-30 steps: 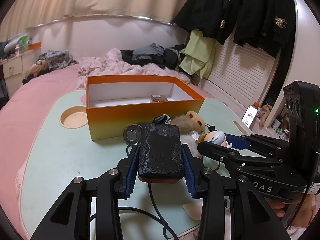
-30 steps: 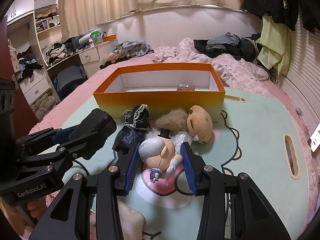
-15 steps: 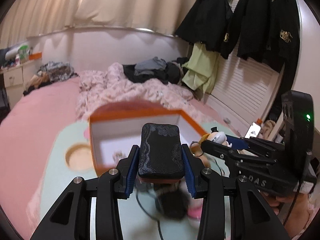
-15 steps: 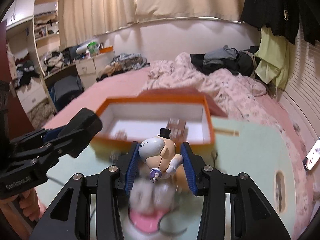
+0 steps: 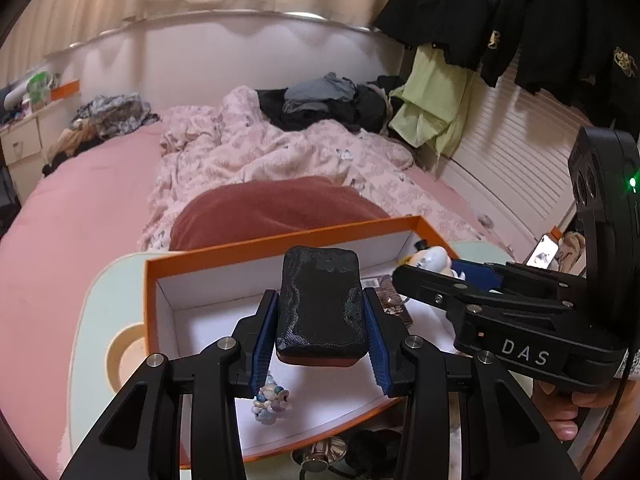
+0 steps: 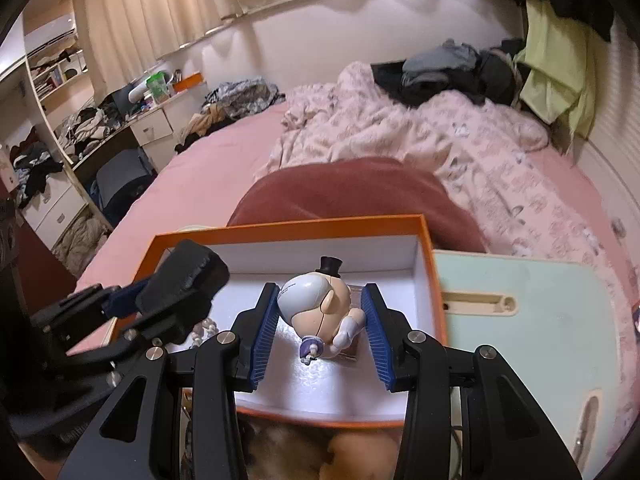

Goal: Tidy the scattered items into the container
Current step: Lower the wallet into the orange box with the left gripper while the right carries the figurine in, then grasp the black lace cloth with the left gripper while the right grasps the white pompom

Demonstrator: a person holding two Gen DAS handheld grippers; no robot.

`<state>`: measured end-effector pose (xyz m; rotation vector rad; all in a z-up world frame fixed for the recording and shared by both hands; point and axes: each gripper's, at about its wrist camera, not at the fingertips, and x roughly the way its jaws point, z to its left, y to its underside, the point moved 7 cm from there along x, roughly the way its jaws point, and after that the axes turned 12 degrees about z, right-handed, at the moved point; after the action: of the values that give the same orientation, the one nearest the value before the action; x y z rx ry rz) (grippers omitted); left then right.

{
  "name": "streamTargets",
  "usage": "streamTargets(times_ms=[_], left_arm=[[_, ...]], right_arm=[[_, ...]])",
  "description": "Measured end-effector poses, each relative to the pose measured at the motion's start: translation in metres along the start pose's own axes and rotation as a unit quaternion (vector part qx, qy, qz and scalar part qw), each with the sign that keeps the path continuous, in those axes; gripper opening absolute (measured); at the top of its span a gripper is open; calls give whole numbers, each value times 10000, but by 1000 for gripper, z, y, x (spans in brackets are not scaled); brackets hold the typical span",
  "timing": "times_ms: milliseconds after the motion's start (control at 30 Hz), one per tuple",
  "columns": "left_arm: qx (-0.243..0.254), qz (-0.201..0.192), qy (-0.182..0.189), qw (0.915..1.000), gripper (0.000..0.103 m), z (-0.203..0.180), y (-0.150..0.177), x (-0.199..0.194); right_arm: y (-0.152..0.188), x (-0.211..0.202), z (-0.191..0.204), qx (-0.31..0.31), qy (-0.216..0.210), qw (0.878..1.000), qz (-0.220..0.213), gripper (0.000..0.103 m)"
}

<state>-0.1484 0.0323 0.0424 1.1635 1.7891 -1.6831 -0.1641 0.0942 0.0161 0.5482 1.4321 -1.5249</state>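
The left gripper point(image 5: 320, 320) clamps a black pouch point(image 5: 320, 304); the right gripper point(image 6: 320, 320) clamps a top-hatted figurine point(image 6: 320, 312). Both have just travelled from the worktop's near edge to over the orange box point(image 6: 428, 256), so release likely comes next.

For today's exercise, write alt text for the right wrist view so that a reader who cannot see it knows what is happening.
The right hand-held gripper holds a small top-hatted figurine over the open orange box on a pale green table. At left, the left hand-held gripper holds a black pouch over the same box; an unmade pink bed lies behind.
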Motion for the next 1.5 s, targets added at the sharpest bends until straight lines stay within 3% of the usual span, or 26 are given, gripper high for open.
streamTargets(times_ms=[167, 267, 333, 400, 467, 533, 800, 933, 1000, 1067, 1100, 1333, 1400, 1500], left_arm=[[-167, 11, 0, 9999, 40, 5, 1, 3], [-192, -55, -39, 9998, 41, 7, 4, -5], [-180, -117, -8, 9998, 41, 7, 7, -14], [-170, -197, 20, 9997, 47, 6, 15, -23], [-169, -295, 117, 9994, 64, 2, 26, -35], [-144, -324, 209, 9992, 69, -2, 37, -41], [65, -304, 311, 9990, 69, -24, 98, -56], [162, -380, 179, 9990, 69, -24, 112, -64], [253, -373, 154, 9989, 68, -25, 113, -64], [308, -302, 130, 9990, 49, -26, 116, -61], [315, -267, 152, 9990, 48, -27, 118, -59], [323, -133, 302, 9989, 48, -38, 127, -42], [332, -26, 253, 9991, 55, -40, 124, -32], [202, 158, 339, 9991, 54, -40, 124, -15]], right_arm=[[-3, -2, -1, -16, 143, 9999, -60, 45], [-3, -12, -2, -31, 276, 9994, -227, 56], [3, -21, -5, 3, 316, 9989, -360, 57], [11, -30, -7, 45, 310, 9985, -441, 57], [23, -40, -8, 97, 265, 9982, -535, 57], [39, -49, -7, 109, 246, 9979, -590, 57], [111, -57, -9, 99, 447, 9978, -472, 57], [135, -56, -17, 200, 673, 9965, -449, 57], [141, -53, -21, 214, 745, 9961, -431, 57], [145, -48, -22, 155, 783, 9962, -352, 57], [146, -47, -22, 130, 835, 9958, -347, 57], [154, -44, -16, 57, 805, 9958, -426, 57], [155, -45, -14, 41, 678, 9965, -487, 57], [157, -47, -8, -27, 457, 9973, -570, 57]])
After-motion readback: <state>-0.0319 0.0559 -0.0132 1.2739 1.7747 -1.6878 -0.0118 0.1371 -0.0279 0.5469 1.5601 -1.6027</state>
